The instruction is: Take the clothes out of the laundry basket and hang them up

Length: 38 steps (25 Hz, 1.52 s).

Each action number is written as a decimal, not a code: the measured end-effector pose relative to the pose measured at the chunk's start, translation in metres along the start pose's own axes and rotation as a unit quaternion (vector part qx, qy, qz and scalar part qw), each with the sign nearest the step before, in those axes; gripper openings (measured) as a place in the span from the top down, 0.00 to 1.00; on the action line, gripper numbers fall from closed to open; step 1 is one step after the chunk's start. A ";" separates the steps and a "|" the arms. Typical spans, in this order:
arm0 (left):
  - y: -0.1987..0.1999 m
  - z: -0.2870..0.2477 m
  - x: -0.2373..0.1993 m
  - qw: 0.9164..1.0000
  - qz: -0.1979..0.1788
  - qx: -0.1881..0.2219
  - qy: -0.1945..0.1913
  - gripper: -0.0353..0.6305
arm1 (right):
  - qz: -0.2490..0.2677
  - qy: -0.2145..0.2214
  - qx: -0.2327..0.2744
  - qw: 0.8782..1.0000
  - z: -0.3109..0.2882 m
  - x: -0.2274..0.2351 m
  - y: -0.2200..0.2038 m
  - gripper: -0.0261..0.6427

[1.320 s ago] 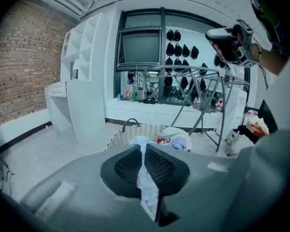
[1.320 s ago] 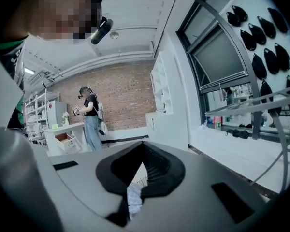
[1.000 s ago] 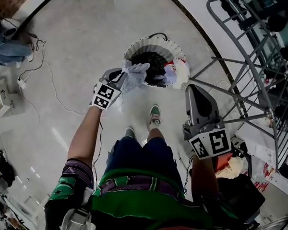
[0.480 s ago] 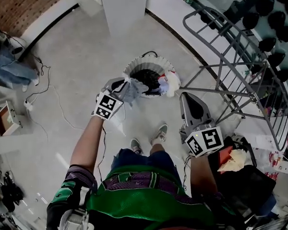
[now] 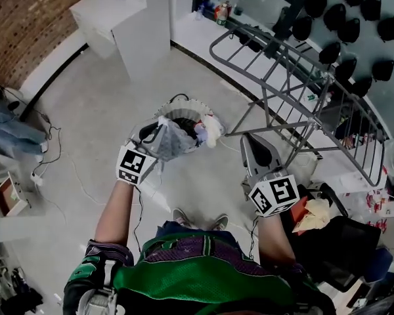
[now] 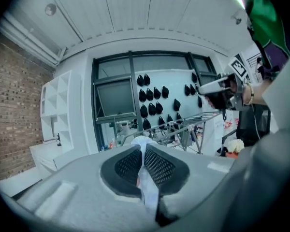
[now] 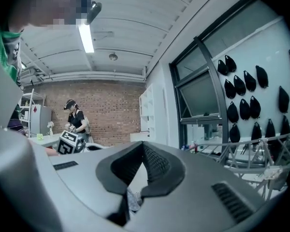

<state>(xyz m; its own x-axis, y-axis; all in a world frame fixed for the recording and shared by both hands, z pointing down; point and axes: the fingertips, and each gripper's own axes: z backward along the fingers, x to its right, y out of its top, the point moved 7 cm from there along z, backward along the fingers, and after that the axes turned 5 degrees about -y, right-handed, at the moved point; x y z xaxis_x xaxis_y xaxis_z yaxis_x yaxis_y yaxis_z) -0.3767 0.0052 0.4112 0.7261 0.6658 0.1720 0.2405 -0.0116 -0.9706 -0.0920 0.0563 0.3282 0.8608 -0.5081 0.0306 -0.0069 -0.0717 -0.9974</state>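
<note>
My left gripper (image 5: 151,136) is shut on a pale grey garment (image 5: 175,141) that hangs bunched just above the round white laundry basket (image 5: 184,104). In the left gripper view a white fold of the garment (image 6: 147,180) is pinched between the dark mesh pads (image 6: 128,164). More clothes (image 5: 212,127) hang over the basket's right rim. My right gripper (image 5: 249,139) is shut with nothing held, raised to the right of the basket beside the grey drying rack (image 5: 295,77). Its jaws meet in the right gripper view (image 7: 144,147).
The drying rack's bars (image 6: 183,126) stand ahead of the window wall with dark hanging items (image 5: 345,25). A white shelf unit (image 5: 134,25) stands behind the basket. Cables (image 5: 65,169) trail over the floor at the left. A person (image 7: 75,116) works by the brick wall.
Both grippers have risen. The left one has lifted the garment out of the basket. The head view has tilted up, showing more of the rack and wall.
</note>
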 end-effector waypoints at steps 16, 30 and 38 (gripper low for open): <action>0.223 -0.061 0.130 0.988 -0.001 0.155 -0.019 0.91 | -0.007 -0.046 0.055 0.997 0.144 0.118 0.025 0.96; 0.366 -0.141 0.256 0.965 -0.015 0.234 -0.120 0.91 | -0.044 -0.065 0.044 0.996 0.237 0.221 -0.008 0.80; 0.401 -0.167 0.313 0.957 -0.035 0.241 -0.155 0.91 | -0.072 -0.081 0.039 0.993 0.268 0.260 -0.029 0.66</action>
<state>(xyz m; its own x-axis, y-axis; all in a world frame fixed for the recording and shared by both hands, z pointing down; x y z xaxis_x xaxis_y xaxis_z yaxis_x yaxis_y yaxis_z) 0.0542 0.0840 0.1044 0.4749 0.8426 0.2539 -0.0973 0.3370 -0.9365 0.2682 0.1569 0.3471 0.9208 -0.3520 0.1683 0.1559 -0.0636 -0.9857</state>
